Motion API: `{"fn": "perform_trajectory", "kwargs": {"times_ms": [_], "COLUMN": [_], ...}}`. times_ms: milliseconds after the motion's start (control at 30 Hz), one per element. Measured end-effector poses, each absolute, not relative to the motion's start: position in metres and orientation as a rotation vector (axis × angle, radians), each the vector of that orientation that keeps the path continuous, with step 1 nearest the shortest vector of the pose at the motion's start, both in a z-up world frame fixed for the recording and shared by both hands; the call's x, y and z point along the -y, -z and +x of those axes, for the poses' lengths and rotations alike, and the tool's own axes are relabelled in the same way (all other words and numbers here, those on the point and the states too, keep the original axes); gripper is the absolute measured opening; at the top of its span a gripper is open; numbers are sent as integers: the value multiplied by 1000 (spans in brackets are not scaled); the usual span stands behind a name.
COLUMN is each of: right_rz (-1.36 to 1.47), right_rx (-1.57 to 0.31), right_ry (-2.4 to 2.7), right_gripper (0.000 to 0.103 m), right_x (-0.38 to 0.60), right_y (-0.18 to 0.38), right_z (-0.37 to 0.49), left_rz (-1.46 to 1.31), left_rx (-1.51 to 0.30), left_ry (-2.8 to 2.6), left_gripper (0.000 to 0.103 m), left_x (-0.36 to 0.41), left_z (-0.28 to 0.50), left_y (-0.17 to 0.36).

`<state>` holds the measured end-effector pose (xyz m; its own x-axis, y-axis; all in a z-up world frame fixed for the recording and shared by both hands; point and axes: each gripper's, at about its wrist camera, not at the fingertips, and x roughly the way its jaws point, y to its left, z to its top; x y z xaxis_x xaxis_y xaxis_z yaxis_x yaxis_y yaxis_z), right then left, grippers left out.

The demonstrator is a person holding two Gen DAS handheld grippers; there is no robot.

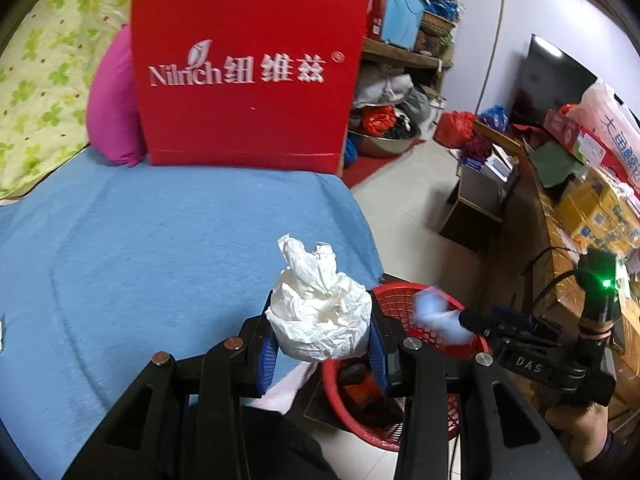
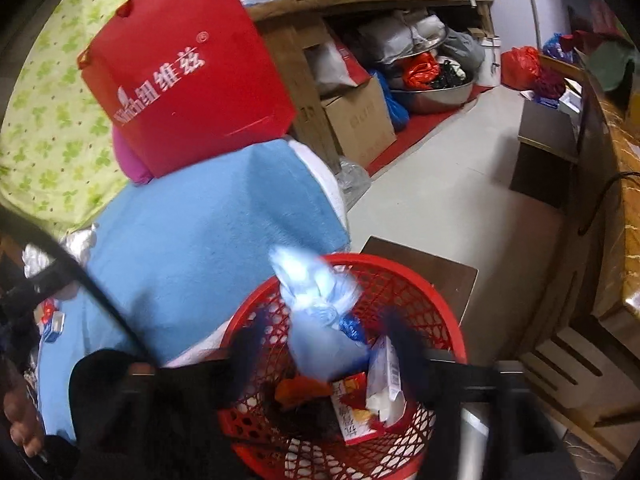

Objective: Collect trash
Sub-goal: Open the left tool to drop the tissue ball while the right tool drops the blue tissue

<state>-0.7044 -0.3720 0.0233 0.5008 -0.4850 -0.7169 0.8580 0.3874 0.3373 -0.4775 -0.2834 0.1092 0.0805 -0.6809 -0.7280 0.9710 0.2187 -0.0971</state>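
While the right tool (image 2: 324,344) stands wide over the red basket (image 2: 440,292), blue wad (image 2: 316,320) dropping at 12 o'clock, left tool (image 1: 320,344) grips white tissue (image 1: 320,316). Next: shift to basket at 3 o'clock, release.

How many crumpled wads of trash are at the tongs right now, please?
2: a white paper wad clamped in the left tongs, and a pale blue wad between the right tongs' opened fingers, above the red basket.
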Motion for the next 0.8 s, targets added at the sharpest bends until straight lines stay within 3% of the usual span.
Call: {"fn": "perform_trajectory", "kwargs": {"times_ms": [467, 567, 600, 633, 800], "right_rz": [697, 692, 691, 688, 679], "right_rx": [-367, -329, -320, -315, -298], "right_ry": [962, 965, 963, 962, 952], "right_gripper": [76, 76, 76, 76, 76], "right_x": [365, 360, 360, 359, 355], "right_y": [-83, -93, -96, -99, -107], "right_z": [-737, -743, -744, -744, -741], "left_rz": [607, 638, 650, 658, 599], "left_rx": [-804, -825, -830, -828, -814], "left_ry": [1436, 1452, 1448, 1441, 1405], "left_gripper": [41, 53, 69, 78, 78], "left_x": [320, 330, 332, 334, 323], "left_z": [-531, -541, -543, -545, -526], "left_y": [-86, -82, -81, -81, -96]}}
